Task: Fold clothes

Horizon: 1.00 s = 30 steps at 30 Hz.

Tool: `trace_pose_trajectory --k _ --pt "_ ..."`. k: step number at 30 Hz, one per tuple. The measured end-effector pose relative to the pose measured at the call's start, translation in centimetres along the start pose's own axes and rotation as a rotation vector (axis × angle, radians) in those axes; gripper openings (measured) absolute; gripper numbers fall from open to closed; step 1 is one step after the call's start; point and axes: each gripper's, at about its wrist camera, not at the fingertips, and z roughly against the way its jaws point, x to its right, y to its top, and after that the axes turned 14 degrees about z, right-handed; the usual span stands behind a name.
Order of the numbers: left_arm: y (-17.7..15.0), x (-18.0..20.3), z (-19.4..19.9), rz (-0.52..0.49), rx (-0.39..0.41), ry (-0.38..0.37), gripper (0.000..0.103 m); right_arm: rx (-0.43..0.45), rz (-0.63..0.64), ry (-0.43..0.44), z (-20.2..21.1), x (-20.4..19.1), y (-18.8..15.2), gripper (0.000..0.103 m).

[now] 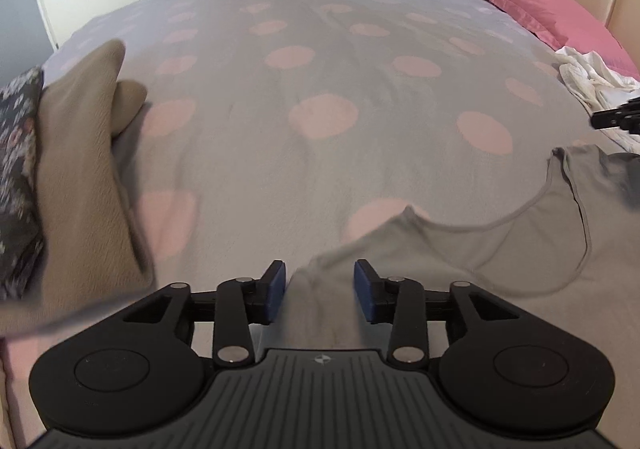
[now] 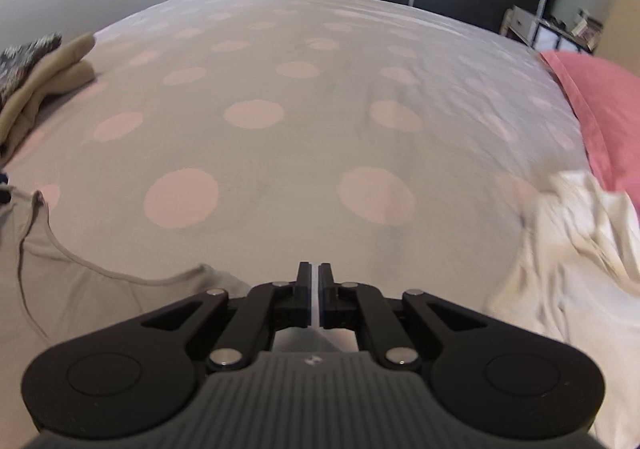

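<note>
Spreading a grey top on the dotted bed

Folded tan garment lies at the far left of the bedspread. Near it, the left gripper stands wide apart around a bunched edge of the grey top. The right gripper is clenched on its other corner. White clothing sits right.

Surface: bed, grey cover with pink dots.
Near edge: grey top, spread flat.
Left side: tan folded garment, beside a dark floral fabric.
Right side: white crumpled garment; pink pillow at the headboard end.
</note>
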Motion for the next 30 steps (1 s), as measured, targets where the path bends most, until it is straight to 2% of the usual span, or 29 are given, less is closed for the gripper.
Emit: trace_pose_trajectory --k 2,4,8,13,16,18,19,22,24,30 --pt "-0.7 -0.8 0.3 0.036 -0.018 -0.007 0.038 -0.012 -0.032 -0.013 1.1 1.0 -1.3 0.023" --pt "-1.3 -1.2 0.3 0.06 -0.031 -0.01 0.038 -0.032 -0.063 -0.024 1.6 1.5 -2.5 0.032" --pt "-2.1 -0.4 0.3 0.029 -0.026 0.046 0.038 -0.046 -0.144 -0.057 3.2 2.1 -5.1 0.032" --pt "-2.0 1.3 0.9 -0.006 -0.022 0.144 0.038 -0.076 -0.259 -0.052 6.5 3.1 -8.6 0.035" --pt "-2.1 1.4 2.6 -0.02 -0.027 0.131 0.038 -0.126 -0.277 -0.035 8.5 3.0 -10.6 0.038" --pt "-2.2 1.1 4.2 -0.015 -0.03 0.12 0.038 -0.175 -0.279 -0.008 9.5 2.8 -12.1 0.046" --pt "-2.2 0.8 5.0 -0.01 -0.034 0.115 0.038 -0.2 -0.272 -0.003 10.1 2.6 -12.9 0.054" --pt "-2.9 -0.2 7.6 0.012 -0.056 0.104 0.039 -0.281 -0.262 -0.031 11.4 1.8 -15.2 0.054" --pt "-3.9 -1.3 9.1 0.031 -0.076 0.11 0.041 -0.32 -0.299 -0.042 12.2 1.6 -16.4 0.054" --pt "-7.8 -4.7 12.0 0.067 -0.134 0.178 0.044 -0.393 -0.425 -0.041 14.6 0.6 -19.3 0.054"
